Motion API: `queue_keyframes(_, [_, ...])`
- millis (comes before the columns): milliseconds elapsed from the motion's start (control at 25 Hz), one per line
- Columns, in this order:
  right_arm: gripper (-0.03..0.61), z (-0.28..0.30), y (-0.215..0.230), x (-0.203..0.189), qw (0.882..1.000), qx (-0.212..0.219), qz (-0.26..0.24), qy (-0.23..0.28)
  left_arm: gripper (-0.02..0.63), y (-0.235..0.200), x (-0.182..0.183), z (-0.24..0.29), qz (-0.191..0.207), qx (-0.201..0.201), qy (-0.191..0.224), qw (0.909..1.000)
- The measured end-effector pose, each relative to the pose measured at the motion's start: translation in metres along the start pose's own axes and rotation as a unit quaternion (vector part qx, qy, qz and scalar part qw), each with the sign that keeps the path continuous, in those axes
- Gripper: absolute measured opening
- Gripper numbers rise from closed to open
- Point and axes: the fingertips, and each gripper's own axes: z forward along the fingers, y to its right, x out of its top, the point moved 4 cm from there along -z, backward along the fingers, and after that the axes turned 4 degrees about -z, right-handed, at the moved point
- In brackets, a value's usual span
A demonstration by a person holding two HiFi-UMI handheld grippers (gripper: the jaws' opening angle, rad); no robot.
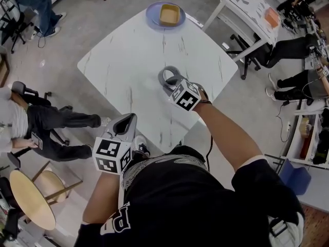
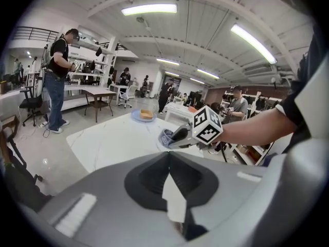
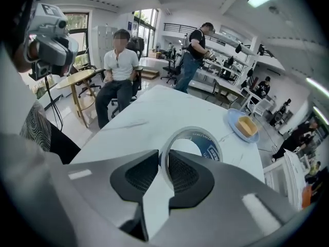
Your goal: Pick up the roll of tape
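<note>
The roll of tape [image 1: 170, 76], grey with a blue printed inner face, is out over the middle of the white marble table [image 1: 128, 60]. My right gripper [image 1: 169, 87] is shut on the roll's near wall. In the right gripper view the ring [image 3: 198, 139] stands on edge between the dark pads [image 3: 185, 174], one pad inside the ring and one outside. The left gripper view shows the roll [image 2: 165, 137] held tilted a little above the tabletop. My left gripper [image 1: 127, 122] hangs at the table's near edge, its jaws closed together on nothing [image 2: 168, 161].
A blue plate [image 1: 154, 18] with a yellow square block sits at the table's far corner. A person sits on a chair [image 1: 31, 122] to the left, by a round wooden table [image 1: 31, 199]. Another white table [image 1: 252, 6] and more seated people are at the upper right.
</note>
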Motion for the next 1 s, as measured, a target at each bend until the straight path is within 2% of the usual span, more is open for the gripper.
queue_keyframes(240, [0.057, -0.049, -0.017, 0.004, 0.996, -0.012, 0.07, 0.062, 0.058, 0.013, 0.009, 0.009, 0.017, -0.019, 0.002, 0.9997])
queue_keyframes(400, [0.057, -0.085, -0.026, 0.009, 0.983, -0.025, 0.134, 0.121, 0.058, 0.019, 0.015, 0.012, 0.03, -0.029, 0.004, 0.9991])
queue_keyframes(560, [0.051, -0.121, -0.033, 0.01, 0.962, -0.035, 0.201, 0.183, 0.058, 0.028, 0.024, 0.015, 0.043, -0.039, 0.008, 0.9983])
queue_keyframes(760, [0.049, -0.158, -0.041, 0.009, 0.921, -0.033, 0.287, 0.263, 0.058, 0.038, 0.035, 0.019, 0.057, -0.053, 0.013, 0.9969])
queue_keyframes(880, [0.048, -0.172, -0.051, 0.007, 0.9, -0.028, 0.318, 0.297, 0.058, 0.044, 0.036, 0.02, 0.064, -0.059, 0.014, 0.9961])
queue_keyframes(1000, [0.046, -0.183, -0.06, 0.005, 0.887, -0.032, 0.333, 0.319, 0.058, 0.049, 0.038, 0.019, 0.066, -0.067, 0.015, 0.9955])
